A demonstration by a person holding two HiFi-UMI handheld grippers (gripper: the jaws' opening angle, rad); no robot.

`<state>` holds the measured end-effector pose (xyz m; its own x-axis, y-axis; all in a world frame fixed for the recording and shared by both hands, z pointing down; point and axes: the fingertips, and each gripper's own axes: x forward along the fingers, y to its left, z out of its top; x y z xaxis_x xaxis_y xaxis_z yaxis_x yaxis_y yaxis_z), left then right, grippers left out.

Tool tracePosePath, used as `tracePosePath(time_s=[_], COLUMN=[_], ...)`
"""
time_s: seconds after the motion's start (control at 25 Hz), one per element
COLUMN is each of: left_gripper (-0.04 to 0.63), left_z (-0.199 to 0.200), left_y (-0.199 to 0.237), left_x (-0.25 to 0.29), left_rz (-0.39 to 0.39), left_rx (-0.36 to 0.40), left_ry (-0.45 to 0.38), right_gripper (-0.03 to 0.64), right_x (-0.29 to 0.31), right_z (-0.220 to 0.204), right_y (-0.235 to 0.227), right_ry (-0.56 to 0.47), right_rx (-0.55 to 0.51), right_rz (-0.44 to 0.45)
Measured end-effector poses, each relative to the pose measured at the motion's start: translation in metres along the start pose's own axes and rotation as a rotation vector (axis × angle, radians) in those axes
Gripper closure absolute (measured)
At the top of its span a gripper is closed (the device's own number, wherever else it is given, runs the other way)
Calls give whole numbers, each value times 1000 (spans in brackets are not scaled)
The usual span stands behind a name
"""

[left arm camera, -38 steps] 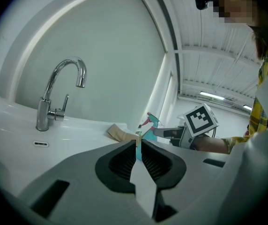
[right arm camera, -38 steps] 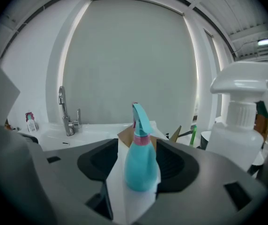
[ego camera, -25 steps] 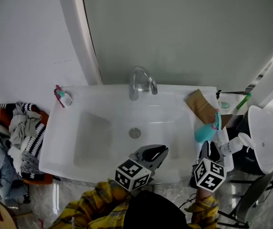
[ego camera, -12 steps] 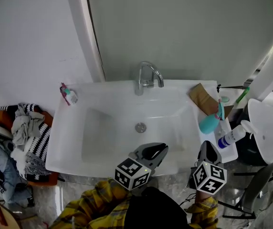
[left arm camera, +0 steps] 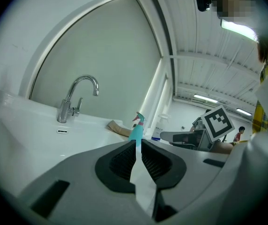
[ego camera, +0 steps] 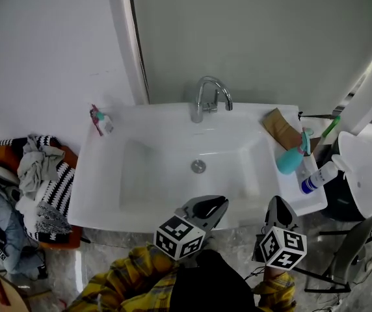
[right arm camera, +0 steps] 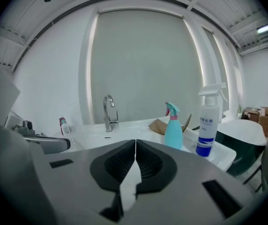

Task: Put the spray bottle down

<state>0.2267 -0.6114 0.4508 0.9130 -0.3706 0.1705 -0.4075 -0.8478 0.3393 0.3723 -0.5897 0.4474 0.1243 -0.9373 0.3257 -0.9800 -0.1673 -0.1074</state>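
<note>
Set-down looks done: the white plastic spray bottle with the blue label (right arm camera: 208, 125) stands upright on the right ledge of the white ceramic sink (ego camera: 140, 174), just beside the teal spray bottle (right arm camera: 173, 128), with nothing touching it. The right gripper (right arm camera: 135, 146) is well clear, its jaws have just been closing and meet on nothing; the left gripper (left arm camera: 137, 149) is pinched together, also empty. Next, I'd judge, just keep both claws off that ledge to avoid knocking it.

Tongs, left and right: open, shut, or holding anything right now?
Left tongs: shut, empty.
Right tongs: have just been closing, now shut, nothing between them.
</note>
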Motion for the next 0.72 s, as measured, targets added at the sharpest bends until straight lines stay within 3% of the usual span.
tracePosePath(time_s=[0.72], left_gripper=[558], left_z=[-24], left_y=[-28], left_x=[-34], left_rz=[-17], left_rx=[-14], left_ry=[20], right_gripper=[611], right_x=[-52], right_z=[-32], right_y=[25], right_ry=[18], right_rx=[17], right_rz=[42])
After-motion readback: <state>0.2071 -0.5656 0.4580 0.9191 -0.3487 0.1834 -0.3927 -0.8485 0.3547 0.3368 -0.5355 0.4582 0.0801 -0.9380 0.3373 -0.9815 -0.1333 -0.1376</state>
